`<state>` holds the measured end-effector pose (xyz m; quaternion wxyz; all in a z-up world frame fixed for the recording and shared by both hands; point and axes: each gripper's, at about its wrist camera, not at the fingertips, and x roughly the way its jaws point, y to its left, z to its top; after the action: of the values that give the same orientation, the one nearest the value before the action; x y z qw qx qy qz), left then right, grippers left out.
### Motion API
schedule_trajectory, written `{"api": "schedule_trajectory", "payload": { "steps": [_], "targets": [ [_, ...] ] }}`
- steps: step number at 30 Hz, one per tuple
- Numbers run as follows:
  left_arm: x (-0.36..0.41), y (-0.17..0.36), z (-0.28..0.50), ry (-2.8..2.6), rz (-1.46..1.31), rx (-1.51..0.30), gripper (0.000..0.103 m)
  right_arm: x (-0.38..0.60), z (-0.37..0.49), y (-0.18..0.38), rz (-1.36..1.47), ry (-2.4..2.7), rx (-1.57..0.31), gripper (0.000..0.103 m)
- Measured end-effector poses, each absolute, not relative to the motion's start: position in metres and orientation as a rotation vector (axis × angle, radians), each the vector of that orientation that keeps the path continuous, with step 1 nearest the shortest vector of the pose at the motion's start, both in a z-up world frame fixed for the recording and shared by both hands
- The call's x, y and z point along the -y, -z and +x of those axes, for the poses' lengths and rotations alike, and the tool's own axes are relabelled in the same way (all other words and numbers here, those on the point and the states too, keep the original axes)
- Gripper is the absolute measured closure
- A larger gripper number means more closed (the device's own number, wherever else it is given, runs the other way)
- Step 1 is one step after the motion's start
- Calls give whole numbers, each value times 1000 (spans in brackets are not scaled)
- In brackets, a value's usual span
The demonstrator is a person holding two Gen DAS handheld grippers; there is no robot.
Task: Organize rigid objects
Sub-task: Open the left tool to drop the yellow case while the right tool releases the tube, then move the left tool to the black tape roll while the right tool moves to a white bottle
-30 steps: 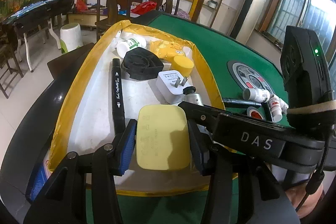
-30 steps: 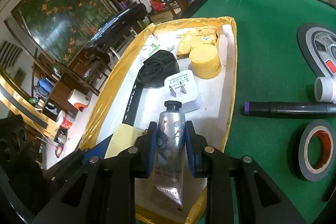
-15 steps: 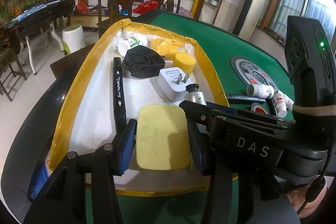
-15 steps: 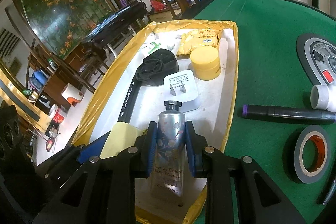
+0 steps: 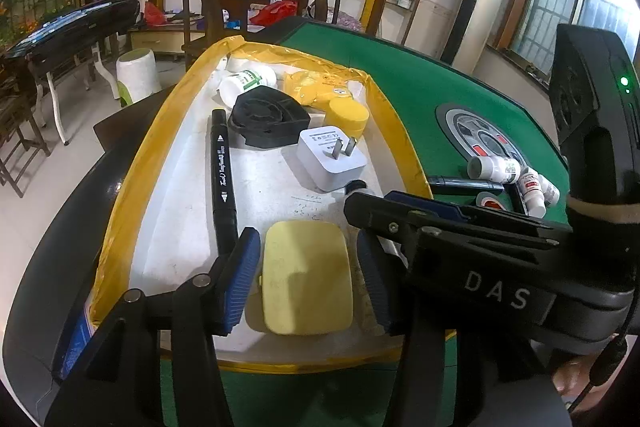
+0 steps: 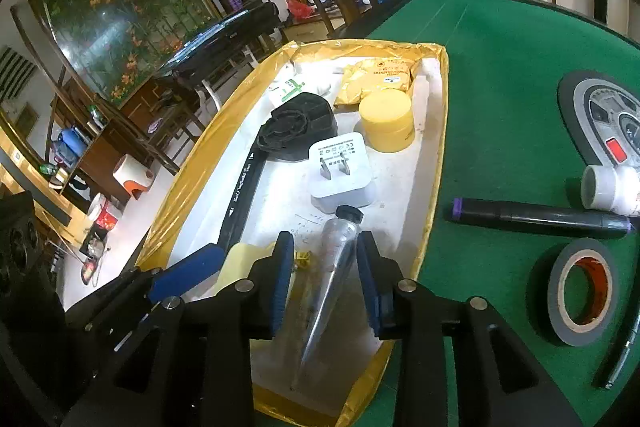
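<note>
A white tray with a yellow rim (image 5: 132, 187) (image 6: 434, 195) stands on the green table. My left gripper (image 5: 306, 281) is open over its near end, and a pale yellow flat case (image 5: 306, 277) lies in the tray between the fingers with gaps on both sides. My right gripper (image 6: 325, 285) is open too. A silver hand-cream tube (image 6: 330, 275) lies on its edge in the tray between its fingers, cap pointing away. The tray also holds a black marker (image 5: 220, 163), a white plug adapter (image 6: 340, 167), a black fan part (image 6: 298, 125), a yellow round jar (image 6: 386, 119), a yellow packet and white bottles.
On the green felt to the right of the tray lie a purple-capped black marker (image 6: 536, 219), a grey tape roll (image 6: 580, 291), small white bottles (image 5: 516, 175) and a round dial set in the table (image 6: 604, 119). Chairs and a stool stand beyond the table.
Both grippers have opened. The yellow case and the hand-cream tube, held before, now lie free in the tray; the tube has rolled onto its edge.
</note>
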<state>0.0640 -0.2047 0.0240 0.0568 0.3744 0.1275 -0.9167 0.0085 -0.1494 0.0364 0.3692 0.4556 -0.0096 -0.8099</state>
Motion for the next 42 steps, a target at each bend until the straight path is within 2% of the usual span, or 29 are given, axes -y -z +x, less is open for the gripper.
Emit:
{"api": "schedule_trajectory", "payload": {
  "steps": [15,20,27,30,33,39,40,42],
  "targets": [
    [203,-25,65,2781,1123,-388,54,138,14,-43,1146,2065,60,72],
    [202,-27,67,2799,1114,-385,49,126,14,-49,1130,2067,94,72],
    [202,-35,72,2812,1102,-415,49,86,9,-63,1092,2113,126,72],
    [197,-49,75,2830,1074,-406,49,51,1,-69,1073,2162,177,71],
    [184,-63,76,2862,1056,-363,49,15,-8,-73,1063,2214,237,66],
    [142,-76,67,2931,1096,-257,49,-48,-26,-73,1084,2281,384,66],
    [134,-76,65,2944,1110,-240,48,-55,-29,-74,1089,2288,405,66],
    [114,-75,57,2968,1147,-196,39,-72,-32,-74,1098,2311,456,66]
  ]
}}
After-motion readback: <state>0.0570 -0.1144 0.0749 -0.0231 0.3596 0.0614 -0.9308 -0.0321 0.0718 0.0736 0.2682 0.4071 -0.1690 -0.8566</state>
